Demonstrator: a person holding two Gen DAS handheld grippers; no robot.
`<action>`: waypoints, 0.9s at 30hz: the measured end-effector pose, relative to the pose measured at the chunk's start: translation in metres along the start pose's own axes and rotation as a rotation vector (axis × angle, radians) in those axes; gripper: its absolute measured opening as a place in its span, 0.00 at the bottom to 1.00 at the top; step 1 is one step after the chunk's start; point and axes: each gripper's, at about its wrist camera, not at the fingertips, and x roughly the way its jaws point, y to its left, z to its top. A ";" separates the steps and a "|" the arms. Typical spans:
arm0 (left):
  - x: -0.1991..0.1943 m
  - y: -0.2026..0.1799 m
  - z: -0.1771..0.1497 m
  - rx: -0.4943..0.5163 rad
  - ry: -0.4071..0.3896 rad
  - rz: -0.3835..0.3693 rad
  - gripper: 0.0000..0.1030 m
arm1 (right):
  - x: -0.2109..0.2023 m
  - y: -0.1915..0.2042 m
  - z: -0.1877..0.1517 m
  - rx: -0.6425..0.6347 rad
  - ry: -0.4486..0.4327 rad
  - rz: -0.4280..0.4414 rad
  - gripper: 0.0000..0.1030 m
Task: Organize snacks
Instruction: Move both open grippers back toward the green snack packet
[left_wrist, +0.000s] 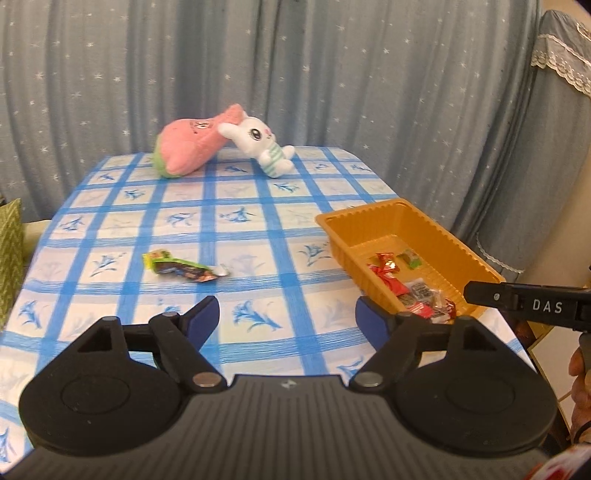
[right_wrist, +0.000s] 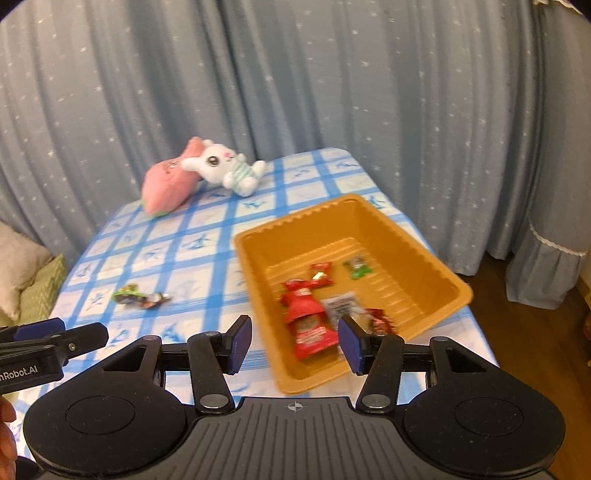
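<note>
A gold plastic tray sits at the right of the checked table and holds several wrapped snacks, among them a large red packet, a small red one and a green one. One green-and-dark snack wrapper lies loose on the cloth left of the tray. My left gripper hovers open over the near cloth with nothing between its fingers. My right gripper is open above the tray's near end, empty, with the red packet seen below it.
A pink plush and a white bunny plush lie at the table's far edge. Blue starred curtains hang behind. A green cushion sits left of the table. The table's right edge drops to a wooden floor.
</note>
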 end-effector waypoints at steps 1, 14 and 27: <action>-0.003 0.004 0.000 -0.003 -0.002 0.008 0.77 | 0.000 0.005 0.000 -0.005 0.000 0.006 0.51; -0.028 0.044 -0.006 -0.037 -0.010 0.092 0.77 | 0.003 0.047 -0.002 -0.061 -0.001 0.063 0.52; -0.036 0.064 -0.010 -0.067 -0.015 0.112 0.80 | 0.007 0.071 -0.001 -0.100 0.000 0.086 0.52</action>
